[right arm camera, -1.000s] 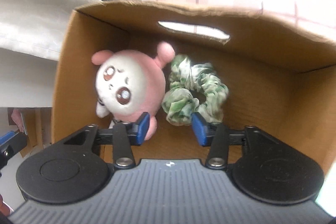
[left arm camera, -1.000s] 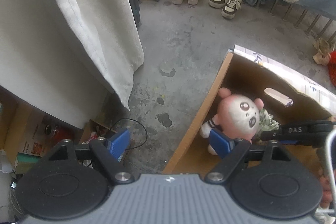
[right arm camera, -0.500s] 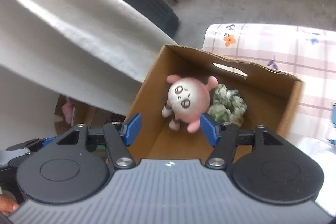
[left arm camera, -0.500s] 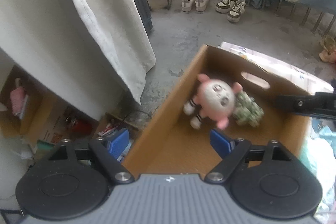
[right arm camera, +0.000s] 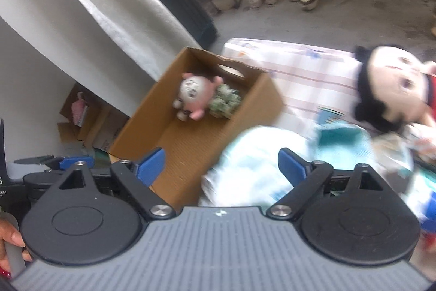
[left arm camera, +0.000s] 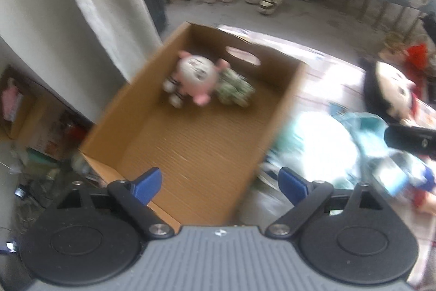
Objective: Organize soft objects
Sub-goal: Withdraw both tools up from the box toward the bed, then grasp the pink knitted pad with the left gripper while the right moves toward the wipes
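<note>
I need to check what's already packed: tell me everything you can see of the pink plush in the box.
The pink plush is a small soft toy with a big round whitish face, dark eyes, pink ears and body, and short limbs with whitish feet. It lies tilted on the floor of the cardboard box, at the far end near the handle cutout, and seems to lean toward the left wall. The green scrunchie presses against its right side. No gripper touches it. Motion blur hides finer detail.

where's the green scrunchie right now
In both wrist views the green scrunchie lies inside the cardboard box at its far end, touching the pink plush toy, under the handle cut-out.
</note>
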